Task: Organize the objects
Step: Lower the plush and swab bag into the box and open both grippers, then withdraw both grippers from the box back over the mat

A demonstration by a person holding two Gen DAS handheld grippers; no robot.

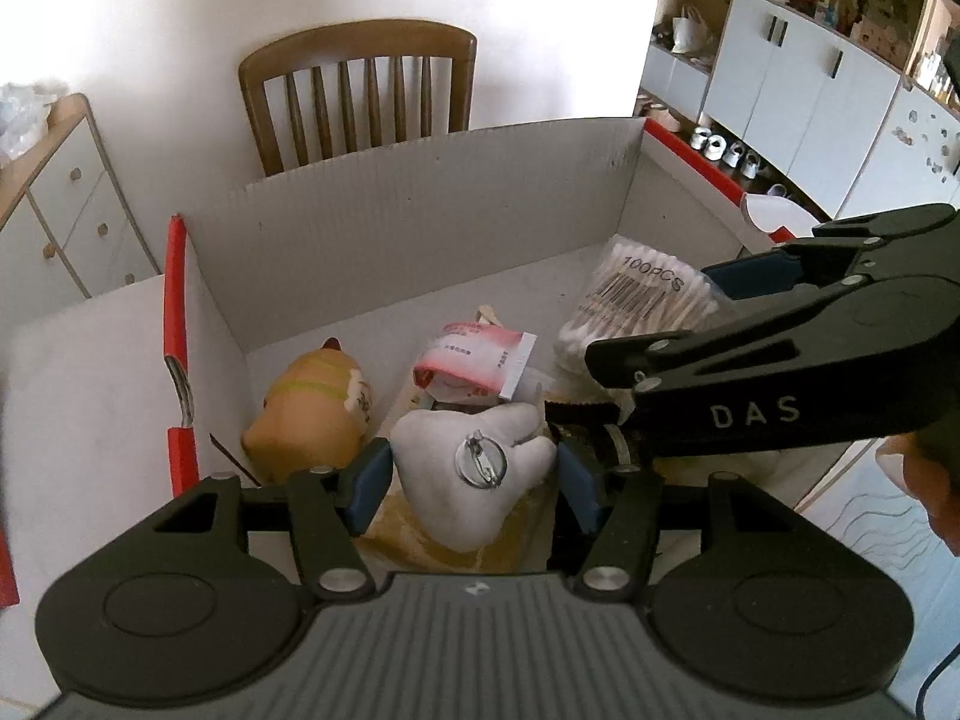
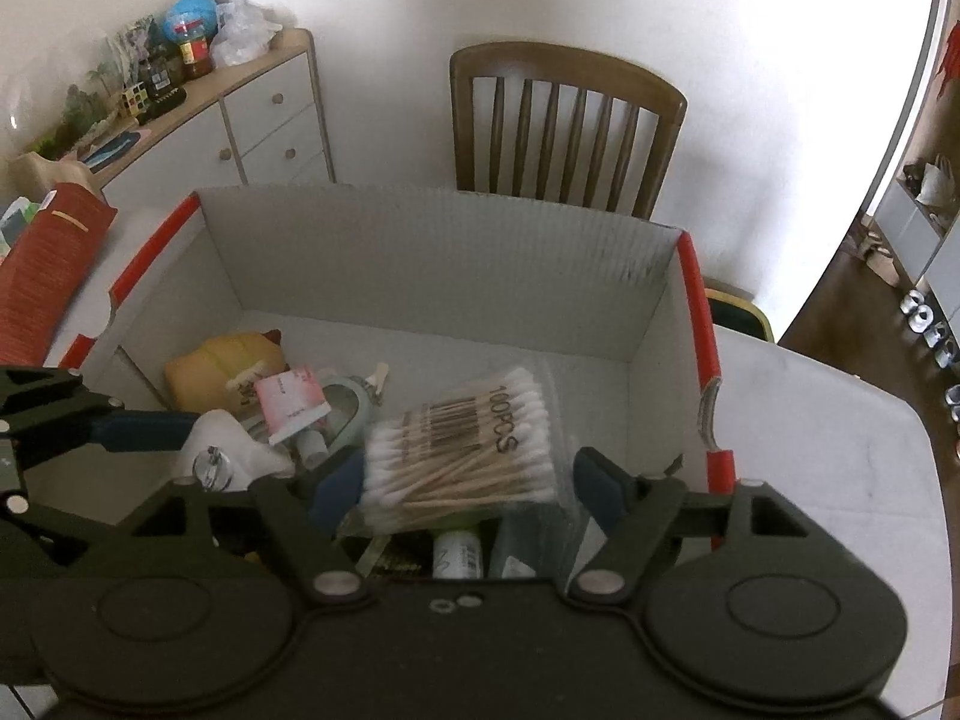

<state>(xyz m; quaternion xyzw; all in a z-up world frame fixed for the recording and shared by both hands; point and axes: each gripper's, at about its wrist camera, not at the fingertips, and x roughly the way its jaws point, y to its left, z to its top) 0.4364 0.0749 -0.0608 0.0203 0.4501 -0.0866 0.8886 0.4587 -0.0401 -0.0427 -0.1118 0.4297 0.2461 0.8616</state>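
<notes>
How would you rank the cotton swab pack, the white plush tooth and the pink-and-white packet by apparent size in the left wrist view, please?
1. White plush tooth, though it is nearest the camera, between the left gripper's fingers, so it may look enlarged.
2. Cotton swab pack.
3. Pink-and-white packet, clearly the smallest.

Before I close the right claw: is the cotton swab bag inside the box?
Inside. The cotton swab bag lies below the box walls, between the open right claw pads.
</notes>
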